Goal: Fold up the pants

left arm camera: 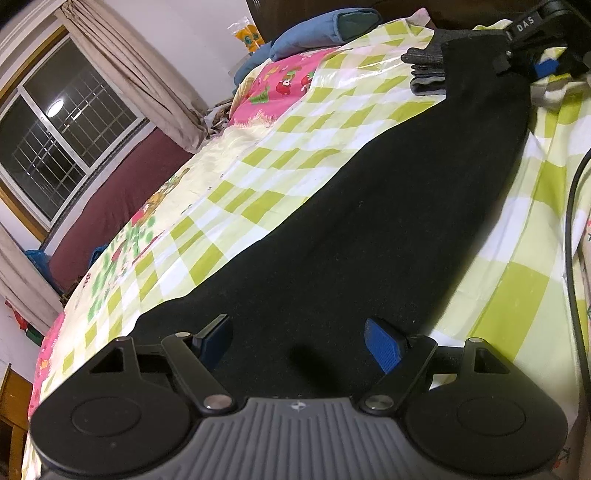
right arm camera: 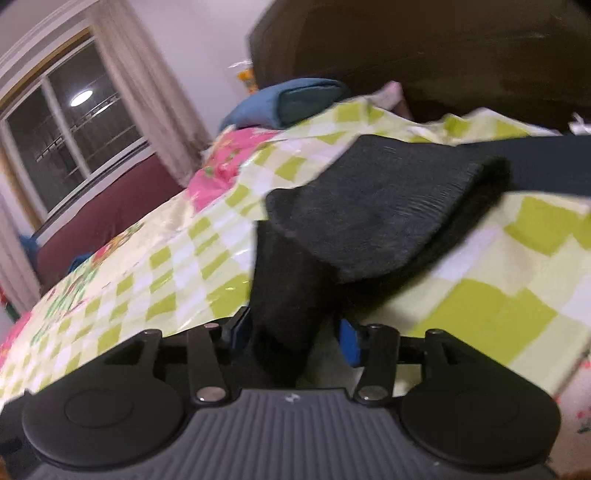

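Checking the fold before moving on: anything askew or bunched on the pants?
Yes. In the right wrist view the pants end is flipped up and bunched, not flat, with cloth between the right gripper fingers. The rest lies flat on the checked bedspread; the left gripper is open.

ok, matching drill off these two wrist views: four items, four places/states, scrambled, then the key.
Things:
1. left gripper
2. right gripper
3. pillow
4. curtain

Places/states:
a. beige, hanging beside the window
b. blue, at the far end of the bed
c. jaws wide open, over the black pants
d. pants fabric between its fingers

Pairs: 1-c, 2-d, 3-b, 4-a
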Action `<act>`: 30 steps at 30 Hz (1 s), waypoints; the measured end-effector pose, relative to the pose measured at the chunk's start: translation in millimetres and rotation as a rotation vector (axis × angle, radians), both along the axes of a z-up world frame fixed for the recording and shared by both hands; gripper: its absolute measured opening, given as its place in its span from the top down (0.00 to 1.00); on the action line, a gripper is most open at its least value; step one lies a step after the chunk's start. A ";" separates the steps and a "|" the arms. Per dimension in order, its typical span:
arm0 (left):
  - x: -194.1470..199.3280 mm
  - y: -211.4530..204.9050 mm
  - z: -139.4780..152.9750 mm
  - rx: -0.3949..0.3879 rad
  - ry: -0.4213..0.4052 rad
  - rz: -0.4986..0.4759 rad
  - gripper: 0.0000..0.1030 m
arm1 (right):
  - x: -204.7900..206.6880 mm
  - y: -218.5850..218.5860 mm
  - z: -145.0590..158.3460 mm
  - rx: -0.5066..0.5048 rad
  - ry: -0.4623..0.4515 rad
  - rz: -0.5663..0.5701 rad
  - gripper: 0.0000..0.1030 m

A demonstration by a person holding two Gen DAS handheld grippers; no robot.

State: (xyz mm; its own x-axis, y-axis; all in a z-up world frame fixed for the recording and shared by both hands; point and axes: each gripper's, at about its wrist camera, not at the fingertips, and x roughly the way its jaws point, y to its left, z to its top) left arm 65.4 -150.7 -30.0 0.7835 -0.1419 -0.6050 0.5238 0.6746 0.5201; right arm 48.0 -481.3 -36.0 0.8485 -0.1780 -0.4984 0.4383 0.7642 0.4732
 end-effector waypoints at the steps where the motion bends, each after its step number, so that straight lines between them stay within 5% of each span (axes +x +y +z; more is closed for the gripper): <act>1: 0.0 -0.5 -0.5 -0.002 -0.001 0.000 0.11 | 1.1 -6.6 -3.8 0.049 -0.006 -0.005 0.47; 5: 0.9 -1.4 -0.8 -0.009 -0.001 0.001 0.11 | 22.9 -22.1 -21.7 0.242 -0.030 0.087 0.49; 8: 1.4 -1.5 -0.1 -0.017 0.003 0.000 0.11 | 29.2 -17.6 -25.1 0.354 -0.027 0.132 0.89; 13: 1.2 -3.9 1.8 -0.034 -0.003 -0.017 0.11 | 10.6 -12.6 -4.0 0.463 -0.170 0.165 0.90; 17: -2.9 -3.9 0.2 -0.041 -0.008 -0.035 0.11 | 16.5 -27.1 -10.2 0.583 -0.122 0.089 0.90; 22: -4.5 10.3 -0.4 -0.084 -0.008 -0.035 0.11 | 19.0 8.3 46.9 0.512 -0.213 0.198 0.90; 30: -0.9 93.2 27.3 -0.182 -0.086 0.101 0.11 | 85.9 151.0 135.6 0.261 -0.164 0.493 0.90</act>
State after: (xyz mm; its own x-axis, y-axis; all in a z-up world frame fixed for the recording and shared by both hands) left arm 64.5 -57.4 -2.7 0.8468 -0.1606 -0.5070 0.4077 0.8081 0.4251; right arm 133.8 -330.3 99.6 0.8697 0.3688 -0.3281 -0.0345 0.7084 0.7049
